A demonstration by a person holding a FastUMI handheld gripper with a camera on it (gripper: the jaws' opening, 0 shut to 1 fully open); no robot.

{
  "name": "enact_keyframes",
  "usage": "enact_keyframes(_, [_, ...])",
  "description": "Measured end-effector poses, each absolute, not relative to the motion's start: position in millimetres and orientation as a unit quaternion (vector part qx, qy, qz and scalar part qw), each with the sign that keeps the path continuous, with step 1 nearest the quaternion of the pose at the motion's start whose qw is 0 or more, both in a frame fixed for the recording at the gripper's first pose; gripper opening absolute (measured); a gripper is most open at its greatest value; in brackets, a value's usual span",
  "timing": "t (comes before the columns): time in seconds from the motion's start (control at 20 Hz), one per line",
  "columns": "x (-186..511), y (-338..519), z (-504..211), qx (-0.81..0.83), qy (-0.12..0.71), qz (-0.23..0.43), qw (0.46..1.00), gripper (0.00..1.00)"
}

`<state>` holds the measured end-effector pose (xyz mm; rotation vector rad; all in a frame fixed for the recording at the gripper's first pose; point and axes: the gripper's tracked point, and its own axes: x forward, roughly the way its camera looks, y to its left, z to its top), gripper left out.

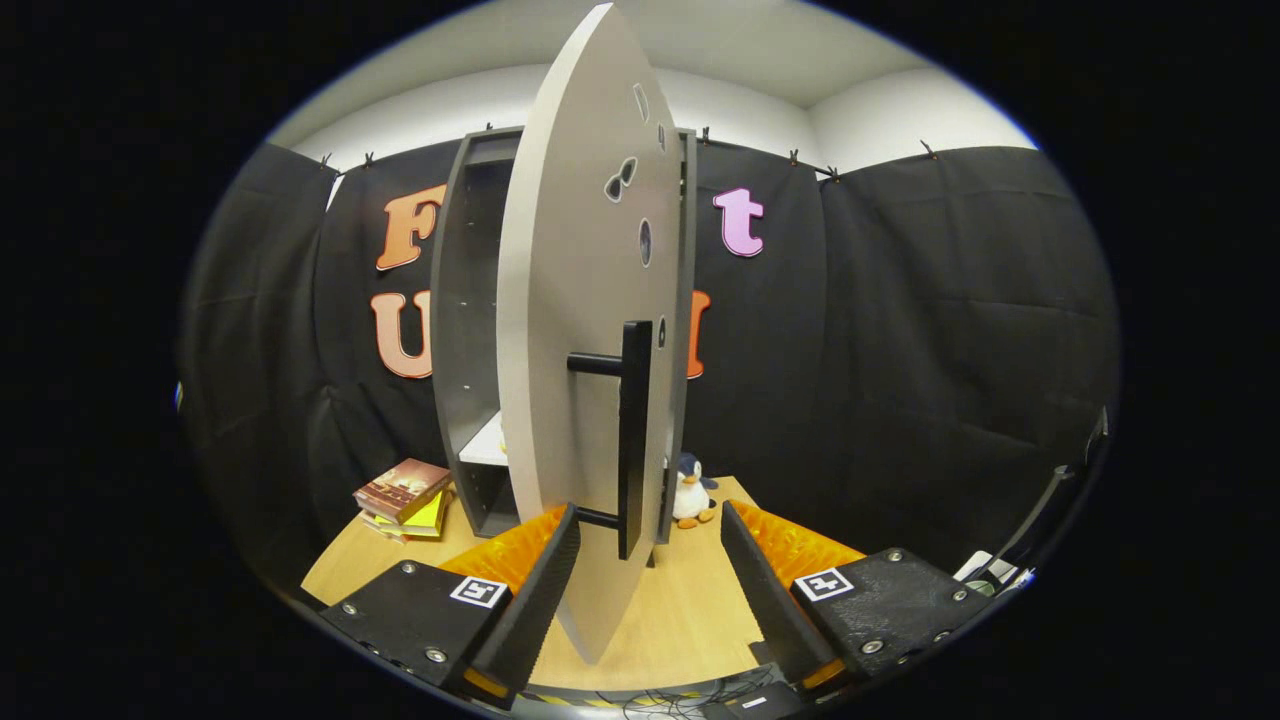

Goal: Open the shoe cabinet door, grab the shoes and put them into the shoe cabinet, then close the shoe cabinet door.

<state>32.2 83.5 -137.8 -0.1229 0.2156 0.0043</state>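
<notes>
Surface: wooden table (pixel 690 610).
Cabinet: shoe cabinet (pixel 465 330), door (pixel 580 330) swung open.
Handle: handle (pixel 633 440) between the fingers.
Gripper: gripper (pixel 648 570) spread apart, gripping nothing.
Nearby: books (pixel 405 495), penguin toy (pixel 690 492).

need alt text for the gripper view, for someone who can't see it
The open gripper straddles the edge of a swung-open cabinet door, its handle just ahead between the fingers. Behind stands the cabinet on a wooden table, with books on one side and a penguin toy on the other.
</notes>
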Motion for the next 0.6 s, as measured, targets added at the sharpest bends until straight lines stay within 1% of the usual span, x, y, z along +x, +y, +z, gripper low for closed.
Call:
enact_keyframes(0.25, [50.4,136.2,-143.4,-0.043,0.108,0.017,0.993,0.9])
enact_keyframes(0.35, [63.1,158.2,-147.8,-0.04,0.111,0.024,0.993,0.92])
enact_keyframes(0.6, [102.0,225.7,-164.8,-0.052,0.128,0.056,0.989,0.92])
